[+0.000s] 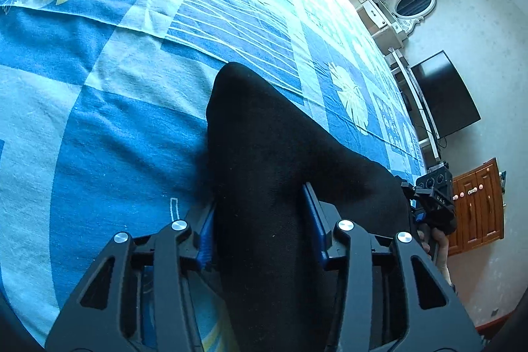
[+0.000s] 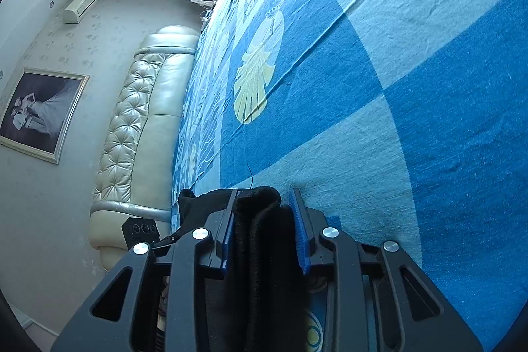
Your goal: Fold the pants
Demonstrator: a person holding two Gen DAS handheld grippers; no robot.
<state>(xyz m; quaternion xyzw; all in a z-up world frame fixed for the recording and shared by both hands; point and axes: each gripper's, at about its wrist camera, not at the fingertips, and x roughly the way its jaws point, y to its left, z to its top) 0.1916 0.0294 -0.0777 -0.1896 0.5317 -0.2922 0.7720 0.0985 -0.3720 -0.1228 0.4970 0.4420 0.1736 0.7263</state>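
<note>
The black pants (image 1: pixel 264 154) are lifted over a bed with a blue patterned sheet (image 1: pixel 99 88). My left gripper (image 1: pixel 260 213) is shut on a thick fold of the pants, which rises past the fingertips and drapes right toward the other gripper (image 1: pixel 432 197). In the right wrist view my right gripper (image 2: pixel 264 210) is shut on a bunched edge of the pants (image 2: pixel 260 226), close above the sheet (image 2: pixel 396 88). The left gripper's body (image 2: pixel 142 230) shows at lower left. The rest of the pants is hidden below the grippers.
A padded cream headboard (image 2: pixel 142 127) runs along the bed's left edge in the right wrist view, with a framed picture (image 2: pixel 39 114) on the wall. A dark TV (image 1: pixel 445 94), white dresser with mirror (image 1: pixel 412 2) and wooden cabinet (image 1: pixel 478 207) stand beyond the bed.
</note>
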